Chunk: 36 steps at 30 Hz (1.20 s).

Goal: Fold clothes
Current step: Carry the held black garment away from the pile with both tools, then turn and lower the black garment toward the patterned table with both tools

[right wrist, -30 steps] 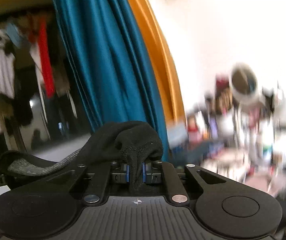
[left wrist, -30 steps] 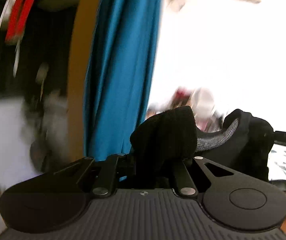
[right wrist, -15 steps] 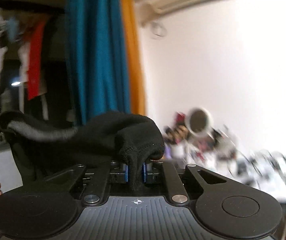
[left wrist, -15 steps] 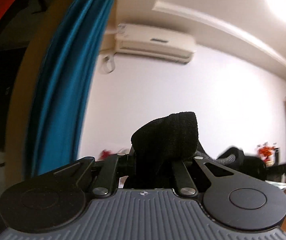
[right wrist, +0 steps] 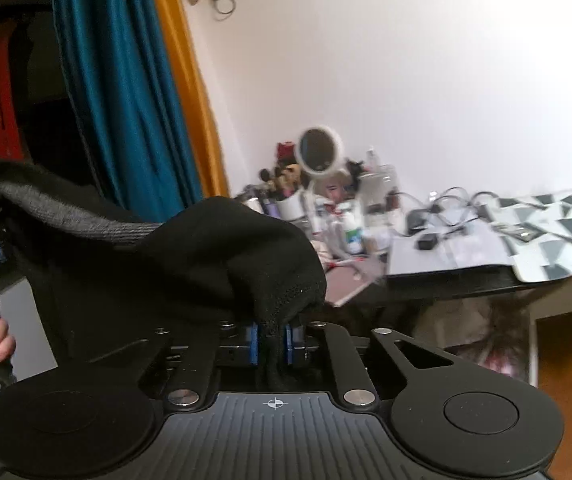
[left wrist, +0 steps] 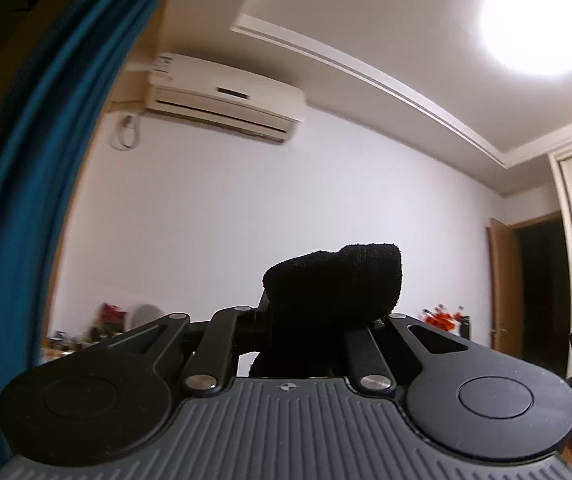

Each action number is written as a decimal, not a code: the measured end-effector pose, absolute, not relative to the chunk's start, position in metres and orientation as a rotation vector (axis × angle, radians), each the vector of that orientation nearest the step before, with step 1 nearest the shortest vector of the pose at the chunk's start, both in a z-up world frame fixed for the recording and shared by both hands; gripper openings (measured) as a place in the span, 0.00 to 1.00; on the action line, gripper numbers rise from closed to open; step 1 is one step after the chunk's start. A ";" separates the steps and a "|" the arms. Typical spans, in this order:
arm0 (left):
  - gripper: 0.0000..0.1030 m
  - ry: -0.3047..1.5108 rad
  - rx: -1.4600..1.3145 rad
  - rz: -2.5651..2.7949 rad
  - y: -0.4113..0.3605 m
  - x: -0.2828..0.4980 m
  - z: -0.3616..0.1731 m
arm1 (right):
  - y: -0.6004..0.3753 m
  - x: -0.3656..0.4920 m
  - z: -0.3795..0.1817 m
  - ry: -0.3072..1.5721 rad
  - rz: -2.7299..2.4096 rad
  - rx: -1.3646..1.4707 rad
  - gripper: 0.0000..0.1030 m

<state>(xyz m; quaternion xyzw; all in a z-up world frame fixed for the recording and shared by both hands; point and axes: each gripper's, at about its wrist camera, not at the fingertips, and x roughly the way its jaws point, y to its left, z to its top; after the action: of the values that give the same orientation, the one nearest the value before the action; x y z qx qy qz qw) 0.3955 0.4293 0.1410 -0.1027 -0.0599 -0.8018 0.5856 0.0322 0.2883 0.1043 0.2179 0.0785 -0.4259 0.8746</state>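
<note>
Holding a black garment (right wrist: 189, 264) up mid-air, both grippers (left wrist: 328, 320) (right wrist: 273, 330) clamped on it, probably needs laying flat next.

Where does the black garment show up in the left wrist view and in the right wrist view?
Left wrist: black garment bunched at lower centre, above the tongs.
Right wrist: black garment draped from centre to the left edge.
Shared landmark: teal curtain.
</note>
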 end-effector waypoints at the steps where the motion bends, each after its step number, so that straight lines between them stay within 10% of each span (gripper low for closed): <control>1: 0.12 -0.136 -0.235 -1.884 0.423 0.383 0.140 | 0.291 0.020 0.102 0.156 -0.912 0.452 0.09; 18: 0.12 0.019 -0.077 -2.319 0.288 0.093 0.110 | 0.342 -0.339 0.094 -0.237 -1.310 0.378 0.09; 36: 0.12 0.033 -0.054 -2.546 0.152 -0.025 0.096 | 0.289 -0.478 0.093 -0.321 -1.640 0.343 0.09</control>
<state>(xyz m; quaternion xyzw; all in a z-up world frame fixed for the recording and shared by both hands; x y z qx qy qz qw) -0.0250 0.1518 0.0957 -0.0203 0.0126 -0.9558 0.2931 -0.4783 0.2894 0.0928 0.1515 -0.1416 -0.7241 0.6577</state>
